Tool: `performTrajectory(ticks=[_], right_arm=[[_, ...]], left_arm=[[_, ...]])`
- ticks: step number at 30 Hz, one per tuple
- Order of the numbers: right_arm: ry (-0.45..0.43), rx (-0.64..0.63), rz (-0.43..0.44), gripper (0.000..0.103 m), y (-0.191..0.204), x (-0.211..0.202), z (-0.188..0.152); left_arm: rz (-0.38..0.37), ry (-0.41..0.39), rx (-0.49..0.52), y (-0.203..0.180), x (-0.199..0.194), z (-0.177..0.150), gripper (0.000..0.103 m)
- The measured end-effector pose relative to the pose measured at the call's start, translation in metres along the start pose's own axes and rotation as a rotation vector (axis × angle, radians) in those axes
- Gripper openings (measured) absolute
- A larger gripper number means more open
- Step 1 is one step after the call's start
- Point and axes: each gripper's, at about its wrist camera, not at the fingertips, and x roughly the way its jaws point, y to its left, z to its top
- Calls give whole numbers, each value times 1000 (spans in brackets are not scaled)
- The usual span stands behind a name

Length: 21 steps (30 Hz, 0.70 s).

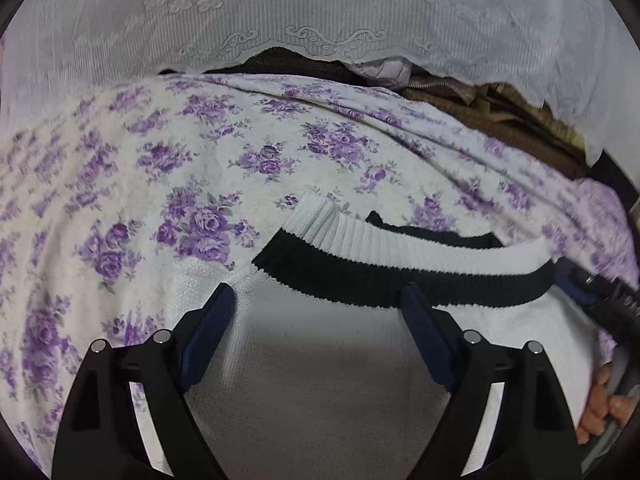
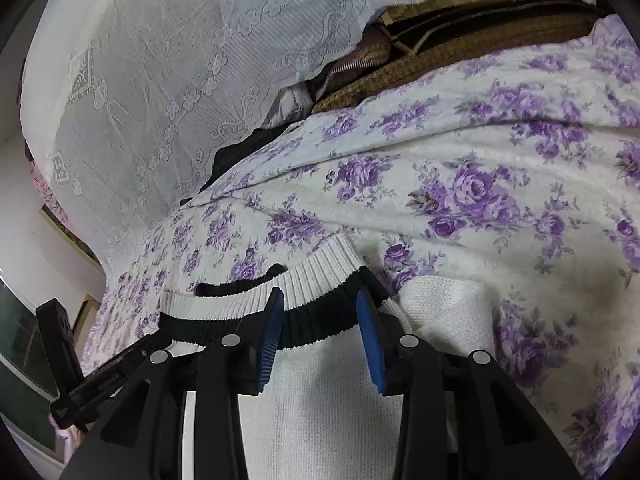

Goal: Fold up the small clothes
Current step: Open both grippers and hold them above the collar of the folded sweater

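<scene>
On the bed, spread over a purple-flowered sheet (image 1: 208, 152), lies a small white knit sweater (image 1: 320, 360) with a ribbed hem (image 1: 360, 256) banded in black and white. We hold our left gripper (image 1: 316, 296) low over the plain white body of the sweater, its dark blue pads (image 1: 208, 332) standing wide apart with nothing pinched between them; the black band of the hem runs just beyond the fingertips, and the right-hand tip overlaps that band in the left wrist view. At that view's right edge we see part of our right gripper (image 1: 600, 300) at the hem's far end, and fingers of a hand (image 1: 604, 408) below it.

From the right wrist view, our right gripper (image 2: 320, 300) sits directly over the ribbed hem (image 2: 312, 300), the blue pads (image 2: 372, 340) partly drawn together, one on each side of a stretch of the black and white ribbing. The pads do not visibly press the fabric, so the jaws straddle the hem without a clear grip. A folded white corner (image 2: 448, 312) of the sweater lies just to the right of that gripper. A white lace cloth (image 2: 160, 80) hangs beyond the bed, with brown bedding (image 2: 460, 40) tucked beneath it.
</scene>
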Motion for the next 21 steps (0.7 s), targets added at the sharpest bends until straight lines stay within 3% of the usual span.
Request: performTrajectory(ticks=[2,5,13,16,21], right_arm=[[-29,-23,-21,51,4,-6,-2],[-113,-52,-76,71,10,-21,-5],[-254,-163,-146,71,30,-49,-16],[-300,-250,-188,77,47,-57,-23],[-302,-388,-258,82,72,-62,-38]], left_arm=[[28,-12,16,-3,-1,-2,83],[94,-54,-3,1,-9,-2,93],[97,-81,0,1,-15,-4,94],[106,-88,0,0,-17,-5,94],[122,-105,-1,1,-21,-7,94]])
